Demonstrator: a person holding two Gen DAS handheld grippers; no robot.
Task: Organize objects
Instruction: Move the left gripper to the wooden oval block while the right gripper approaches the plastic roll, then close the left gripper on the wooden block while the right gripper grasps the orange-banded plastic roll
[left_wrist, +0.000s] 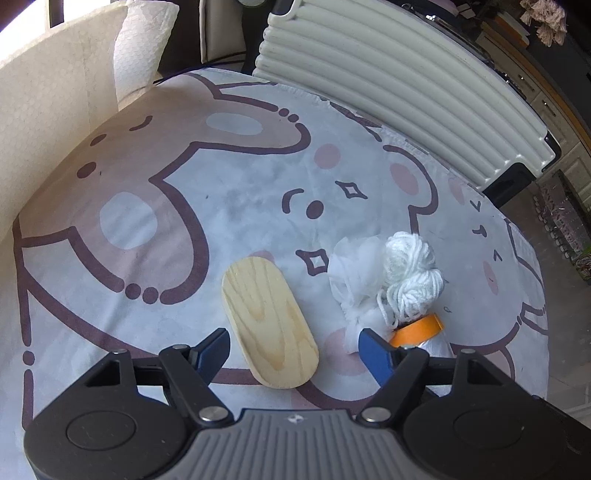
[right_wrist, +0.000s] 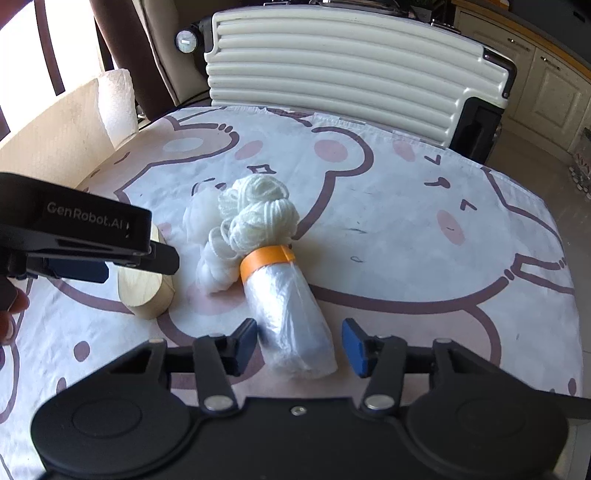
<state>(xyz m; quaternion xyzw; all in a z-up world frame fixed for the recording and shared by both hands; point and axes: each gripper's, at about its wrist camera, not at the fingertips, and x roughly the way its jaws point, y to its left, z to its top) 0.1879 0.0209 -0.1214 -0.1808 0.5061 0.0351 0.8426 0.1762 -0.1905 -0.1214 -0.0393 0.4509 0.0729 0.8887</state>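
Nearest the right tongs (right_wrist: 299, 349), which stand wide and hold nothing, lies a roll of clear plastic bags (right_wrist: 291, 314); its near end sits between the two blue pads (right_wrist: 354, 347), though neither pad seems to touch it. The film looks slick and soft, so I judge it light but apt to slip and crush; the firmer hold is probably at the orange tape band (right_wrist: 267, 258) at its far end, where the wrap is bound tight. Just beyond that band, touching it, is a skein of white yarn (right_wrist: 255, 214), soft and springy, likely to snag if taken by a loose strand, with a crumpled white plastic wad (right_wrist: 197, 218) beside it on the left. The left tongs (left_wrist: 295, 350) are also spread wide and empty, with an oval wooden board (left_wrist: 267, 325) lying flat between them and running ahead. It looks stiff and light, best pinched across its narrow width. All rest on a counter covered by a bear-print cloth (left_wrist: 147, 332). Farthest off stands a ribbed white suitcase (right_wrist: 332, 70).
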